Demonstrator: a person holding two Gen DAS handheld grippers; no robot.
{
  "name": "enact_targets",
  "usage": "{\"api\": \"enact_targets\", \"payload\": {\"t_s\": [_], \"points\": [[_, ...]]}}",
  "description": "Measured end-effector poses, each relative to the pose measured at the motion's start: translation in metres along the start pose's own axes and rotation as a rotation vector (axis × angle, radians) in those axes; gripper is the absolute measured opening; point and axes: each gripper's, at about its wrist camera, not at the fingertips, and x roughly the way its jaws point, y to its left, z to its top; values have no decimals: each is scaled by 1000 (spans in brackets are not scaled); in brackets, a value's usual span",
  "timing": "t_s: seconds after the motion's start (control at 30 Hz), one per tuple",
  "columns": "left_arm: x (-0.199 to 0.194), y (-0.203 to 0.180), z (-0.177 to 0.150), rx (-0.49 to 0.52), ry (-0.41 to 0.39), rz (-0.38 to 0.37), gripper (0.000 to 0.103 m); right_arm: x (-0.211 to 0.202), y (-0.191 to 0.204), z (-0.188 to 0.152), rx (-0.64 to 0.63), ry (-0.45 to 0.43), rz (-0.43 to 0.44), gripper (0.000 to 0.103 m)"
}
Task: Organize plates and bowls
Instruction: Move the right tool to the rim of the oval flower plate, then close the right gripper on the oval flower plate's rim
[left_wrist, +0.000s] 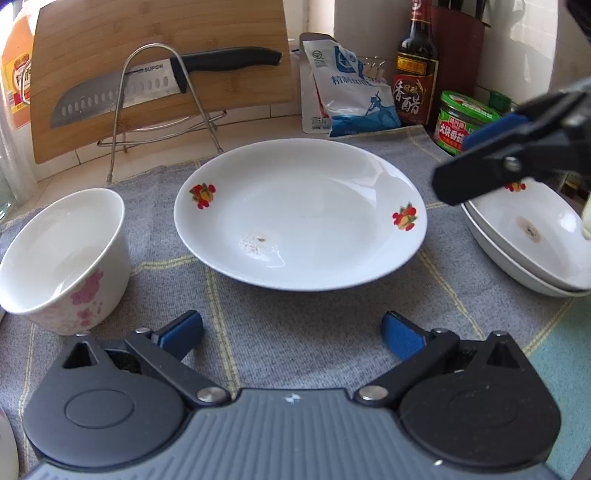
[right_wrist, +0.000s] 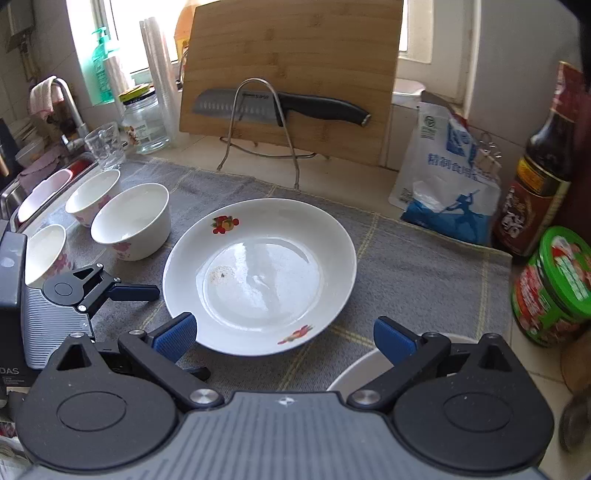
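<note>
A white plate with fruit prints (left_wrist: 299, 214) lies in the middle of the grey cloth (left_wrist: 295, 325); it also shows in the right wrist view (right_wrist: 258, 273). My left gripper (left_wrist: 291, 332) is open and empty just in front of it. My right gripper (right_wrist: 284, 332) is open and empty over the plate's near rim; it also shows in the left wrist view (left_wrist: 476, 158), above two stacked plates (left_wrist: 535, 243). A white bowl with pink flowers (left_wrist: 62, 254) stands left of the plate. Three such bowls (right_wrist: 129, 221) show in the right wrist view.
A cutting board (left_wrist: 159, 66) with a knife (left_wrist: 147, 85) leans in a wire rack at the back. A salt bag (left_wrist: 351, 92), vinegar bottle (left_wrist: 415, 66) and green-lidded jar (left_wrist: 465, 122) stand back right. A sink (right_wrist: 33, 199), glass (right_wrist: 103, 144) and jar (right_wrist: 144, 122) are at the left.
</note>
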Motion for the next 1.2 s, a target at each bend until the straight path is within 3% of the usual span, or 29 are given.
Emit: {"api": "enact_targets", "payload": {"t_s": [0.2, 0.53, 0.73, 0.97, 1.2], "points": [[6, 2, 5, 43, -16, -41, 103, 27, -11, 16, 6, 43, 67, 103], [13, 5, 9, 31, -48, -33, 103, 75, -33, 43, 29, 130, 75, 103], [16, 6, 11, 8, -60, -17, 103, 95, -53, 57, 94, 158, 174, 103], [16, 7, 11, 13, -68, -21, 103, 112, -63, 68, 122, 180, 264, 90], [15, 7, 10, 18, -74, -28, 103, 123, -70, 75, 123, 208, 336, 89]]}}
